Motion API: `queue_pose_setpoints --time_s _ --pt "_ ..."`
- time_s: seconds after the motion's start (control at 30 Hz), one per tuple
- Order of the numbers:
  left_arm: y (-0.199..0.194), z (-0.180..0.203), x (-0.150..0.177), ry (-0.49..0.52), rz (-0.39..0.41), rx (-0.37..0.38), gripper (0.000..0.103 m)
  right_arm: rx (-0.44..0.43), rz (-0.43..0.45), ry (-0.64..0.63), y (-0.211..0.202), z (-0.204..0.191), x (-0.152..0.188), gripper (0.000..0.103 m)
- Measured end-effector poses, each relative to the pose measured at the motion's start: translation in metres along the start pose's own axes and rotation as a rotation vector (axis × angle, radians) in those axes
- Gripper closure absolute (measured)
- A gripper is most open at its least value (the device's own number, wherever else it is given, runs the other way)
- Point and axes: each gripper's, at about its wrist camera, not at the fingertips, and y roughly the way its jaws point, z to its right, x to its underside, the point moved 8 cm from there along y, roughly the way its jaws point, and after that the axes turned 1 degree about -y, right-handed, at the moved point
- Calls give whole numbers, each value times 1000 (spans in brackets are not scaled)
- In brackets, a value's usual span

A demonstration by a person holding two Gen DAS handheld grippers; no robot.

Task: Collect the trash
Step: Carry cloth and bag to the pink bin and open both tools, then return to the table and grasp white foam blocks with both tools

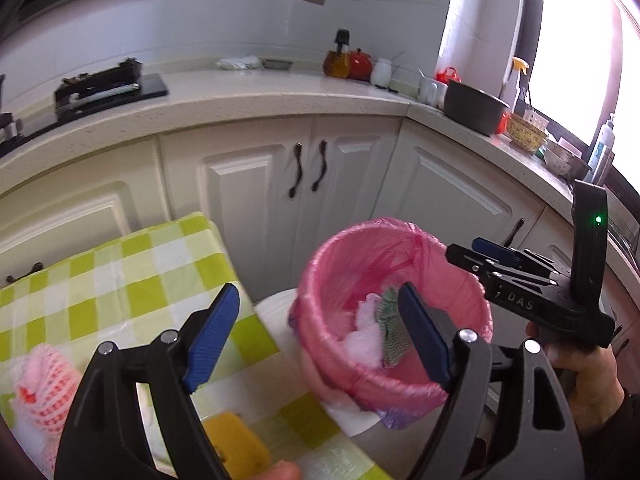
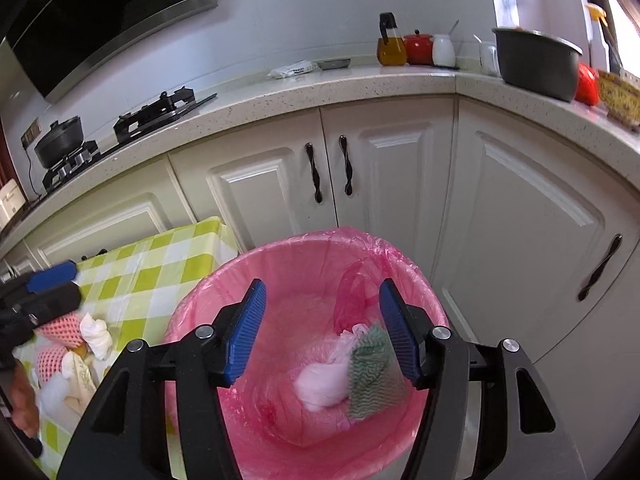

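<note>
A bin lined with a pink bag (image 2: pixel 280 420) stands beside the checked table (image 2: pixel 152 276); it also shows in the left wrist view (image 1: pixel 340 364). Inside lie a white wad (image 2: pixel 320 388) and a green patterned cloth (image 2: pixel 370 368). My right gripper (image 2: pixel 322 332) is open and empty, right above the bin mouth. My left gripper (image 1: pixel 320 336) is open and empty, over the table's edge beside the bin. On the table lie pink foam nets (image 2: pixel 60 330), a white crumpled tissue (image 2: pixel 96 336) and a yellow piece (image 1: pixel 236 444).
White cabinets (image 2: pixel 272 188) and a speckled counter (image 2: pixel 360 84) stand behind. On the counter are a stove (image 2: pixel 160 110), pots, an oil bottle (image 2: pixel 390 46) and a red jar. A white stool top (image 1: pixel 280 316) sits under the bin.
</note>
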Motion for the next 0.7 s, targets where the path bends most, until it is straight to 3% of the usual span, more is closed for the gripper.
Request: queue_pose_setpoints --time_s 0.17,0.23,0.43,0.7 --pt "-49 -43 12 -22 57 -82 24 -3 36 -29 -22 -28 8 42" --pt "-73 -65 18 -30 81 -127 23 -14 56 -42 -32 -44 12 31" --pt "-136 -130 47 -67 117 -249 22 -73 91 -93 -58 -111 32 19" --pt "-194 -201 108 -158 115 -357 21 -166 45 -95 -67 -183 74 18"
